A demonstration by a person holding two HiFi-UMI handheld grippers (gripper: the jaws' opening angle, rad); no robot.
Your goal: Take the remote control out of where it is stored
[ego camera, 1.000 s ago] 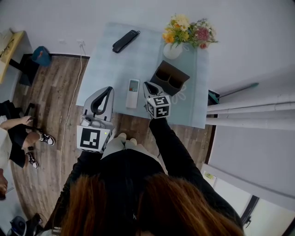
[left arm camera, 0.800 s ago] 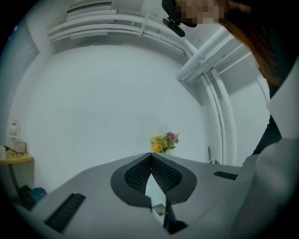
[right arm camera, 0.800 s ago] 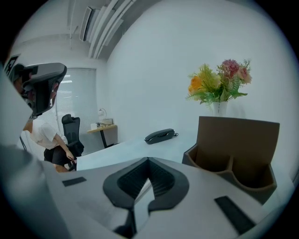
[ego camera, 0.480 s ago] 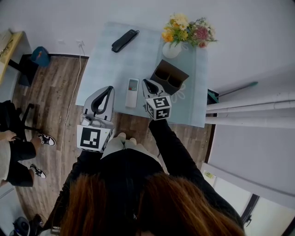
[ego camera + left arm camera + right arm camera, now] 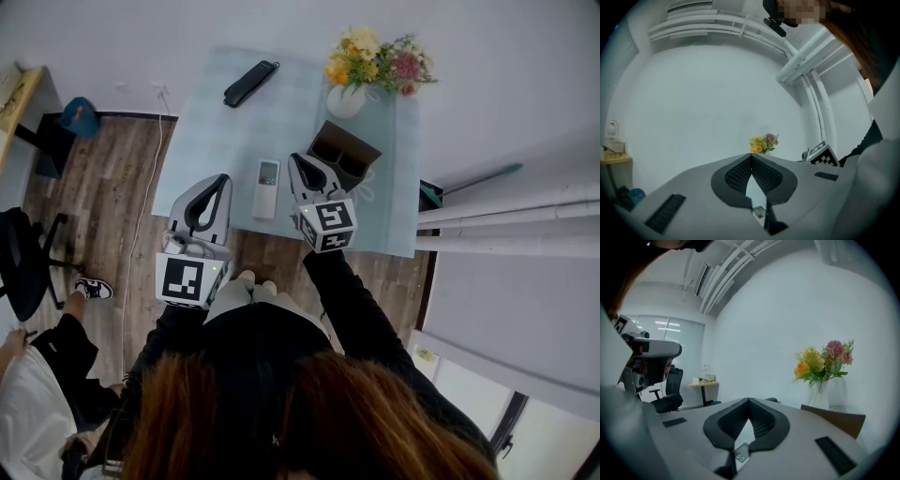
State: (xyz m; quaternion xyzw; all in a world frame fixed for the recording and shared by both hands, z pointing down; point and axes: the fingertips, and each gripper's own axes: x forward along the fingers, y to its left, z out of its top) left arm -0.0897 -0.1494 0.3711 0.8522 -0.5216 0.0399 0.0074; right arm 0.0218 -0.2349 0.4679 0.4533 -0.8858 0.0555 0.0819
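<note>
White remote [image 5: 267,188] lies flat on table [image 5: 216,122] at frame centre, between the grippers; long axis top-to-bottom, screen end up; print too small to read; left gripper [image 5: 222,180] and right gripper [image 5: 296,160] both closed, empty.

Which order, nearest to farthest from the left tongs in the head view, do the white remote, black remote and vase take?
1. white remote: just right of the left tongs.
2. black remote: far side, left.
3. vase: far side, right.
</note>
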